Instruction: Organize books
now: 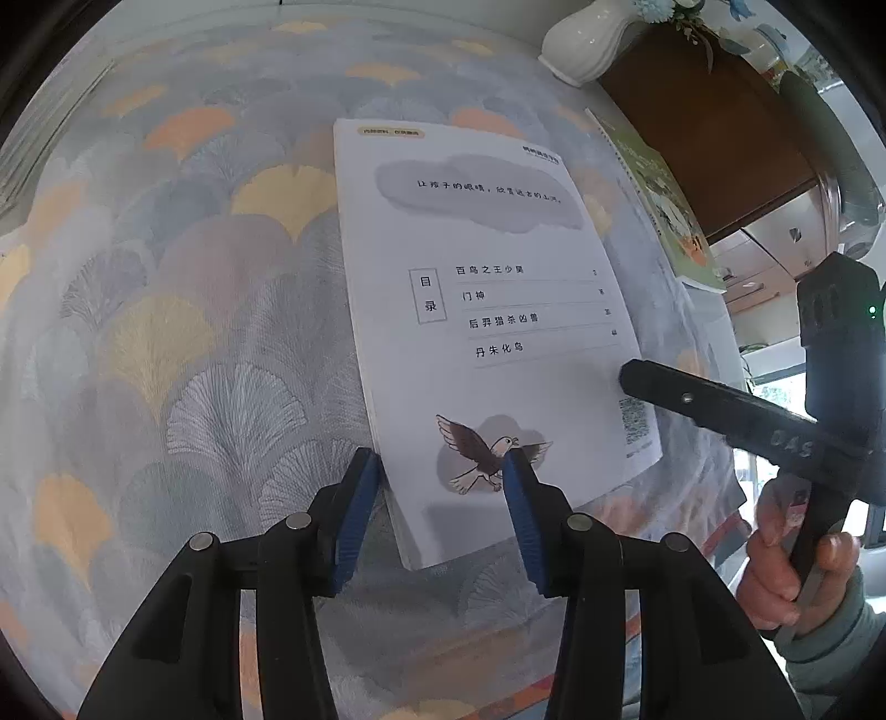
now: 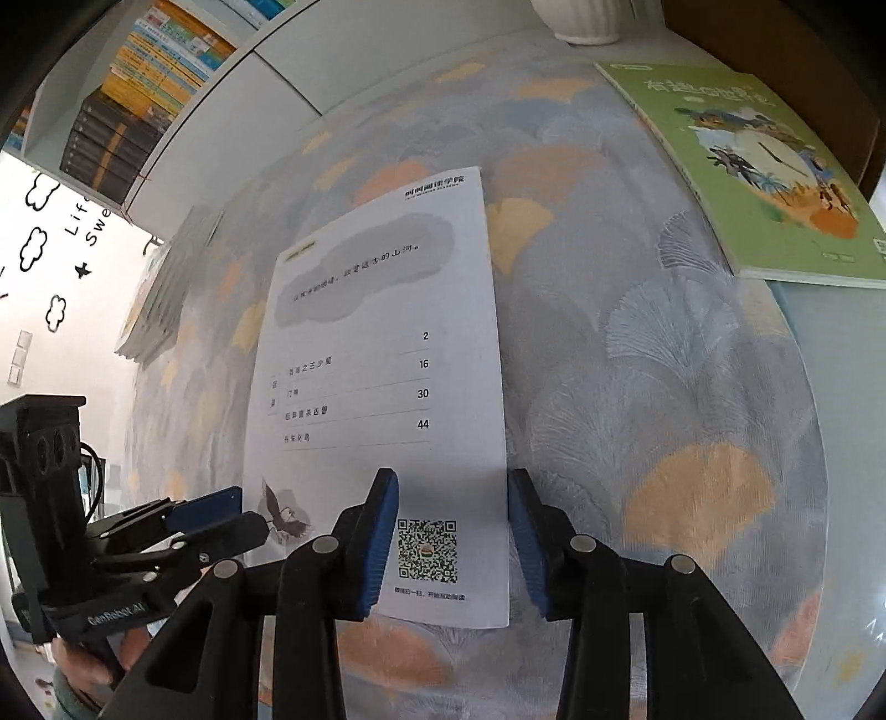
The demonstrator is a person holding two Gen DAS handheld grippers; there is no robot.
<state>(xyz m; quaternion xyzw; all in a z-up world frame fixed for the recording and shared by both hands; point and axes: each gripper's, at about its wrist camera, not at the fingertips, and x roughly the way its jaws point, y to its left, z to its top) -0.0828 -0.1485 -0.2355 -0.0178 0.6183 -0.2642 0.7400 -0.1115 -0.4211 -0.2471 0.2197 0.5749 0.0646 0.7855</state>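
Both hand-held grippers, left (image 1: 440, 471) and right (image 2: 453, 490), are held spread over the white book's (image 1: 487, 310) near corners, pinching nothing. It lies flat on the table (image 1: 183, 332); only the cover may be caught, or the book pushed aside.

Table (image 2: 664, 387) under cloth with fan-leaf print in grey, blue, yellow, orange. White book (image 2: 387, 387) flat near middle, back cover up: contents list, bird drawing, QR code at near corner. Green book (image 2: 775, 183) flat at far right, well apart from white one, one corner past table edge. White ribbed vase (image 1: 587, 39) at far edge, near green book. Stack of thin books (image 2: 166, 288) at far left edge. No other items visible on cloth.
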